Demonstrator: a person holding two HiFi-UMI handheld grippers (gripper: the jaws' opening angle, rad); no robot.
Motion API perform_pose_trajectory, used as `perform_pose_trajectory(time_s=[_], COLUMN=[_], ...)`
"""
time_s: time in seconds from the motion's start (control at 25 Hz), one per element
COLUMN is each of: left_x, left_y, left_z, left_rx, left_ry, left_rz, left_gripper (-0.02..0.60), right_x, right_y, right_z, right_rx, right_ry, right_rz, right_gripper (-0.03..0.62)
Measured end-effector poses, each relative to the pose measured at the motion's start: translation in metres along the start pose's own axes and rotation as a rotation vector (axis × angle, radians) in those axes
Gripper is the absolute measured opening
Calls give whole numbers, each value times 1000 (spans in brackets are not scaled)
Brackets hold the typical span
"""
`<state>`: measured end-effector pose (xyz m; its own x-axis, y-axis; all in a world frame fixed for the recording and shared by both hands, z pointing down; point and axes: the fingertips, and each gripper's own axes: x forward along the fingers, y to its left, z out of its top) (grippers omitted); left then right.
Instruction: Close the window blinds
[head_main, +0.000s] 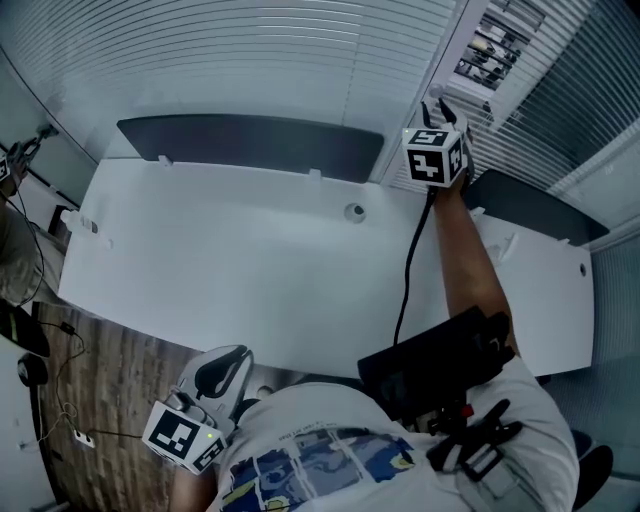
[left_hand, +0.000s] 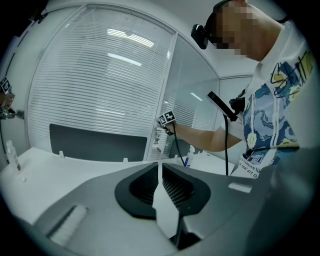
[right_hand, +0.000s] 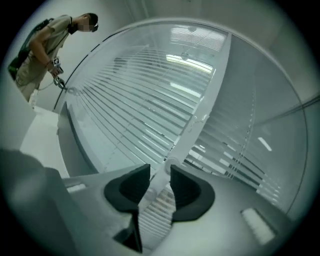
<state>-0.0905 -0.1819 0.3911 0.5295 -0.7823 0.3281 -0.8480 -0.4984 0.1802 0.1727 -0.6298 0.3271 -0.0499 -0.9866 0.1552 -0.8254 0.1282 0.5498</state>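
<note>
While the right tongs (head_main: 443, 108) reach across the desk to the white upright window post (right_hand: 210, 100), their jaws stand a little apart. A small round white knob (right_hand: 172, 161) sits just past the tips, and nothing is clamped between them. The white horizontal-slat window blinds (head_main: 250, 50) hang on both sides of that post. To its left the slats look nearly shut, and to its right dark gaps show between them, so I judge the closing unfinished.

If the knob is what turns the slats, the jaws should be centred on it, closed squarely, then moved slowly, since a skewed grip could slip off so small a part.

The left tongs (head_main: 228, 365) hang low by the person's side, jaws pressed together and empty. The long white desk (head_main: 250, 270) is almost bare, with a dark grey panel (head_main: 250, 145) along its back edge and a black cable (head_main: 408, 270) trailing over it. Wood-pattern floor (head_main: 90, 400) shows at the left, and a second person (right_hand: 45, 45) stands by the window.
</note>
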Motion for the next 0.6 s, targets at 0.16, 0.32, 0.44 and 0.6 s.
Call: perform_pose_trajectory(time_s=[0.16, 0.32, 0.44, 0.6], left_x=[-11, -30, -49, -77], left_y=[4, 9, 13, 12], left_z=[-2, -6, -1, -5], left_rx=[19, 46, 78, 111], left_ry=[-23, -22, -42, -46], left_rz=[-24, -82, -122, -171], left_gripper=[29, 29, 29, 29], right_x=[-55, -132, -195, -276], right_y=[31, 80, 116, 158], right_z=[-5, -21, -24, -23], right_rx=[149, 259, 305, 337], right_ry=[-28, -4, 10, 24], right_rz=[143, 262, 339, 413], right_gripper=[117, 72, 42, 16])
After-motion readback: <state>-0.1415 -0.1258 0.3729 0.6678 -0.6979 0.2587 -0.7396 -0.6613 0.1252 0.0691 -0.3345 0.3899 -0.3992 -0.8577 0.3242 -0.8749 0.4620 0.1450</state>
